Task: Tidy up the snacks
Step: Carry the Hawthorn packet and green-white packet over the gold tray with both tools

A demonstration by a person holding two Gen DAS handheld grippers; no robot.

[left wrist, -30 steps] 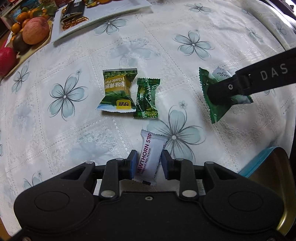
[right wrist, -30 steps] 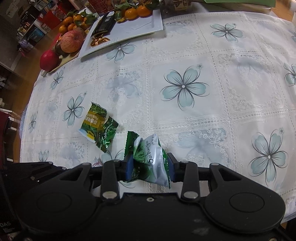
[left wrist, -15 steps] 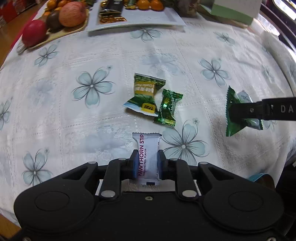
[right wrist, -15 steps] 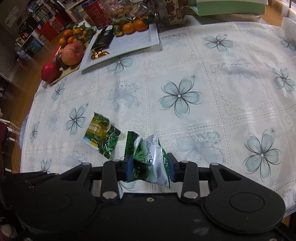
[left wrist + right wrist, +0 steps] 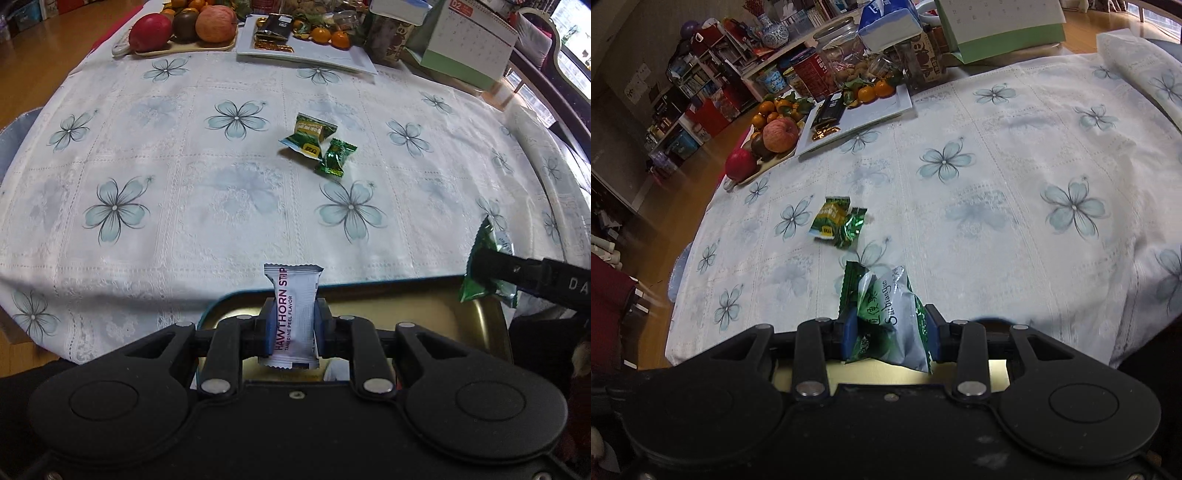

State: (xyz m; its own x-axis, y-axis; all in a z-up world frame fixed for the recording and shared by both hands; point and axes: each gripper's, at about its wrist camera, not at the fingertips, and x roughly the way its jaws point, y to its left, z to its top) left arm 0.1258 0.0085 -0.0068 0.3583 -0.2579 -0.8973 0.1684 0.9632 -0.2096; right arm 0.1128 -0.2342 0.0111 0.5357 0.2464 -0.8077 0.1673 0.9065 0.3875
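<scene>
My left gripper [image 5: 293, 328] is shut on a white Hawthorn Strip packet [image 5: 294, 314] and holds it above a gold tin with a teal rim [image 5: 424, 306] off the table's near edge. My right gripper [image 5: 890, 332] is shut on a green and white Subianguo packet [image 5: 890, 317], also over the tin [image 5: 886, 376]; it shows in the left wrist view [image 5: 484, 269] at the right. Two green candy packets [image 5: 310, 138] [image 5: 336, 158] lie side by side on the flowered tablecloth, also in the right wrist view [image 5: 829, 218] [image 5: 851, 232].
At the table's far side stand a white tray with sweets and oranges [image 5: 306, 51], a fruit board with apples [image 5: 184, 29], jars and a desk calendar [image 5: 469, 48]. The tablecloth [image 5: 236, 192] hangs over the near edge.
Both grippers have pulled back from the table with their packets and now hang over the gold tin. The two green candies have stayed in place.
</scene>
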